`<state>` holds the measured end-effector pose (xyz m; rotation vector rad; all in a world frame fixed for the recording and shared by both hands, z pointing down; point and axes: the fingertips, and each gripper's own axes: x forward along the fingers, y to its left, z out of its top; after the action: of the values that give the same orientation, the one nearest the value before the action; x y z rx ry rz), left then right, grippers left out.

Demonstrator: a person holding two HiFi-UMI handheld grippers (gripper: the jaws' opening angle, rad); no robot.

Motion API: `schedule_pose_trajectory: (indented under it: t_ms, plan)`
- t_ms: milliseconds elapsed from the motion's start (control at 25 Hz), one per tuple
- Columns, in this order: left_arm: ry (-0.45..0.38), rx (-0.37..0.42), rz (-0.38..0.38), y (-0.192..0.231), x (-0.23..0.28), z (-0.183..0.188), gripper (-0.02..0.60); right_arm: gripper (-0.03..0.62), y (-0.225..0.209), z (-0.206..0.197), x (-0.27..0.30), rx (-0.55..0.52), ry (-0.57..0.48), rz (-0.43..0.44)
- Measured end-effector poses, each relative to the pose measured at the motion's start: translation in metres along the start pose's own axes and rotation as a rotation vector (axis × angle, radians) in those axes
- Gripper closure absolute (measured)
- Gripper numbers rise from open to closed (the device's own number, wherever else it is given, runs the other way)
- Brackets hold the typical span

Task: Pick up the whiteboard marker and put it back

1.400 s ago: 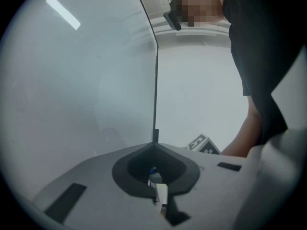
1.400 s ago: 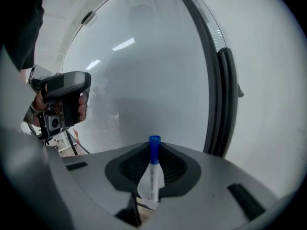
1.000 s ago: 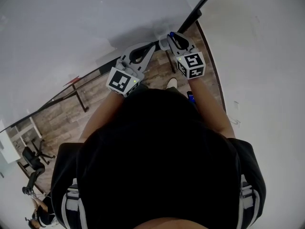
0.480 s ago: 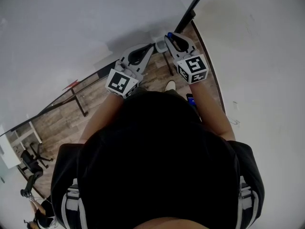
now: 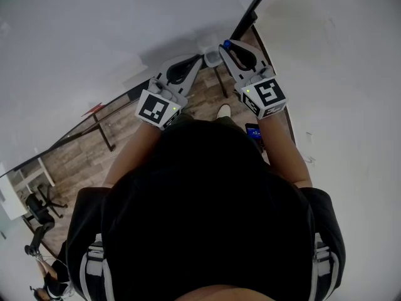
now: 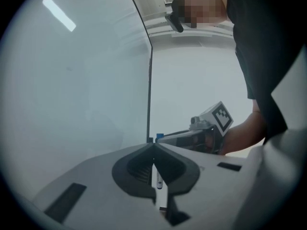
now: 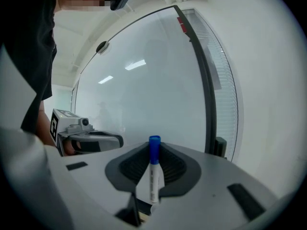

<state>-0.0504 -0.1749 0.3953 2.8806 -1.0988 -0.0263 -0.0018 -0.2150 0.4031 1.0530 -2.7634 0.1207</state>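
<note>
R gripper (image 7: 154,144) grips whiteboard marker (image 7: 153,176), close to the whiteboard (image 5: 94,36).
Jaws about half closed, pads press on marker body; blue cap (image 7: 154,150) points to 12 o'clock, past the tips. L gripper (image 6: 153,145) is at 9 o'clock of it, jaws together at tips, nothing held.

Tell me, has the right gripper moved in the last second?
Yes. The right gripper, shut on the marker, rose; its cube end slid right across the wood floor to the wall's edge.
</note>
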Motion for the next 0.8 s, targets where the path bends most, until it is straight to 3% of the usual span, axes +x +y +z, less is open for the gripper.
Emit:
schedule_pose_trajectory:
  t_ms: [480,800]
  plan:
    - [-0.018,-0.01,-0.05,-0.019,0.002,0.038,0.578,0.536,0.011,0.045,-0.039,0.028,-0.032,0.03]
    - [-0.016,0.0,-0.07,-0.031,0.006,0.045,0.578,0.534,0.015,0.04,-0.058,0.029,-0.007,0.036]
